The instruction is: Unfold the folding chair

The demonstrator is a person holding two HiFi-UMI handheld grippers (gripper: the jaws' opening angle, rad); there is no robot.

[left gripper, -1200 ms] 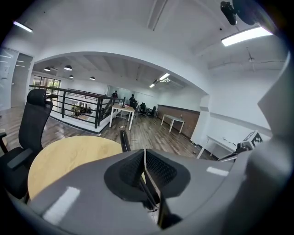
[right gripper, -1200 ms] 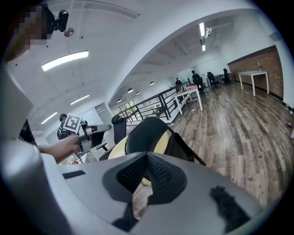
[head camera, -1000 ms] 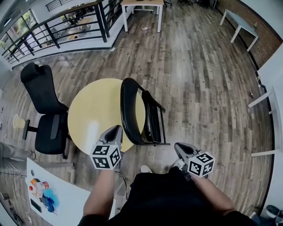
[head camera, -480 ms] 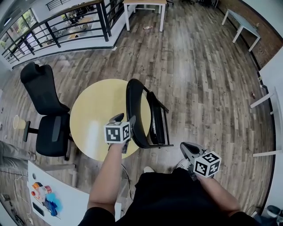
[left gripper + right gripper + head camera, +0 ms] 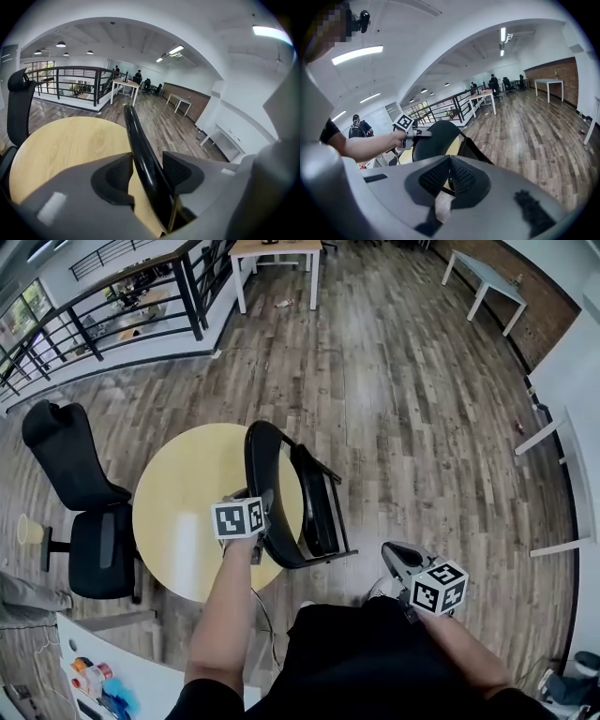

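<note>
The black folding chair [image 5: 259,472] stands folded against the round yellow table [image 5: 183,502], its seat [image 5: 315,504] flat against the frame. My left gripper [image 5: 262,500] is at the backrest's near edge. In the left gripper view the curved black backrest edge [image 5: 135,133] runs between the jaws of the left gripper [image 5: 147,166], which stand open around it with a gap on the left side. My right gripper [image 5: 394,553] hangs low to the right of the chair, shut on nothing; its pads [image 5: 450,165] meet, and the chair [image 5: 438,133] lies beyond them.
A black office chair [image 5: 82,486] stands left of the table. A white desk [image 5: 108,657] with small items is at bottom left. A black railing [image 5: 112,306] runs along the back left, and white tables [image 5: 561,479] stand at the right.
My left gripper moved forward from beside my body to the chair's backrest, and its jaws opened around the edge. The right gripper stayed nearly still and shut.
</note>
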